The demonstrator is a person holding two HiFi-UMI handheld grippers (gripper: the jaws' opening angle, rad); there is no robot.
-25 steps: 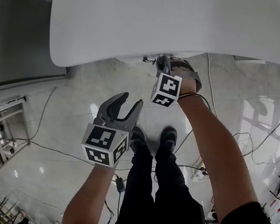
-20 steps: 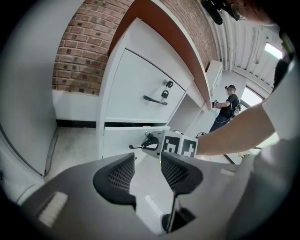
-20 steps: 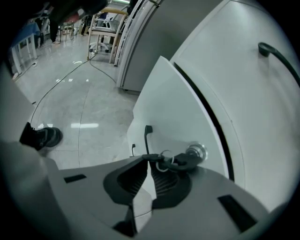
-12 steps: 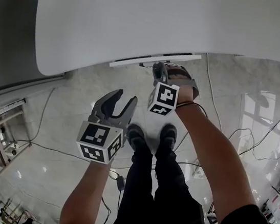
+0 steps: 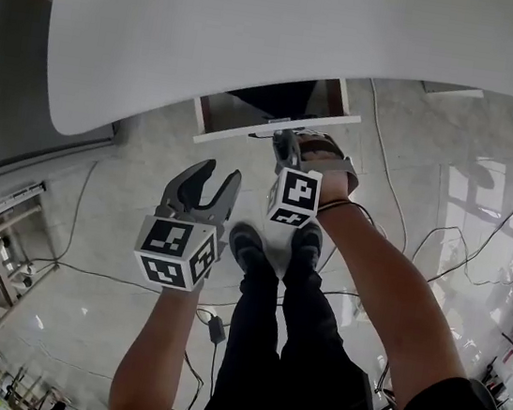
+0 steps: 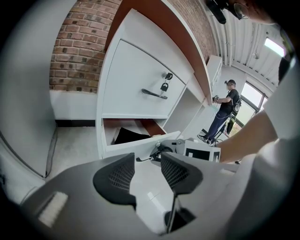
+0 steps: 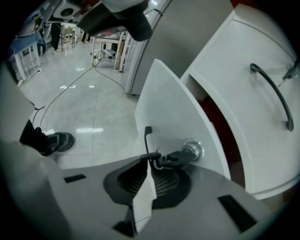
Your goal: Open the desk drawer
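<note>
The lower desk drawer (image 5: 277, 127) stands pulled out from under the white desk top (image 5: 262, 30), its dark inside showing. My right gripper (image 5: 285, 143) is shut on the drawer's thin black handle (image 7: 148, 138), beside the silver lock (image 7: 192, 150) on the white drawer front (image 7: 168, 108). In the left gripper view the drawer (image 6: 136, 146) holds something black (image 6: 131, 136), and the right gripper (image 6: 165, 149) sits at its front. My left gripper (image 5: 215, 174) hangs open over the floor, left of the drawer, with nothing between its fingers (image 6: 114, 177).
Above the open drawer is a shut upper drawer with a dark handle (image 6: 154, 93) and a lock with keys (image 6: 165, 85). Cables (image 5: 388, 180) trail over the glossy floor. My shoes (image 5: 247, 245) stand just before the drawer. A person (image 6: 225, 110) stands far off.
The drawer has slid out from under the desk top towards me, the right gripper drawing back with its handle. The left gripper has kept almost still and open.
</note>
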